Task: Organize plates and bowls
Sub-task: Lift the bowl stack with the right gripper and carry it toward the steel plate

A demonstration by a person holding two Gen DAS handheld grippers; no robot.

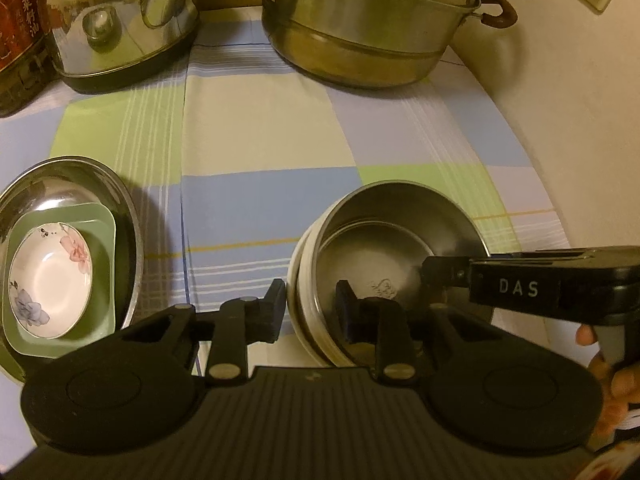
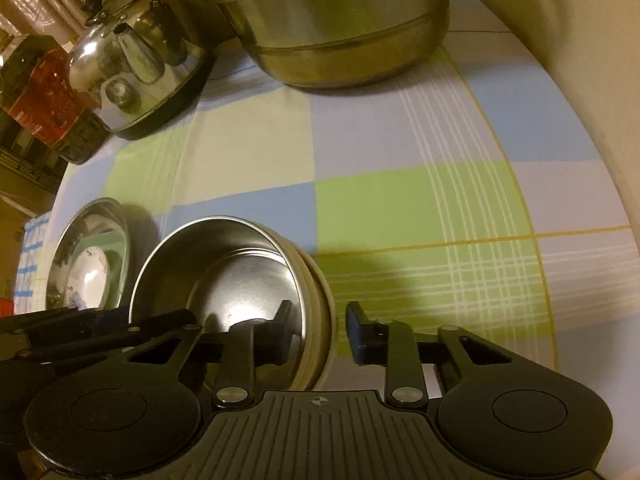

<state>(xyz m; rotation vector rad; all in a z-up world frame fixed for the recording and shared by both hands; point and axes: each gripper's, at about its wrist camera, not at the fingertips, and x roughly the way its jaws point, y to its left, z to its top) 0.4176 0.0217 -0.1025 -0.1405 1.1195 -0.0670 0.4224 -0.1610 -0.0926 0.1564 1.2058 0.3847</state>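
Steel bowl [image 1: 396, 240] sits nested on a cream bowl [image 1: 298, 280] on the checked cloth [image 1: 260, 128], right of the steel dish [image 1: 120, 200] holding a green tray [image 1: 102, 248] and a flowered saucer [image 1: 50, 280].

Both grippers stand open astride the stack's rim, one finger inside and one outside: the left gripper [image 1: 310, 304] on the near left side, the right gripper [image 2: 318, 326] on the opposite side.

To grip well, I judge each should drop slightly so the pads cover the rims, then close evenly and lift level, since steel can slip.

"DAS" reads on the right gripper's body. The bottle [image 1: 18, 28] at far left carries Chinese characters; a stamp inside the steel bowl is too blurred to read.
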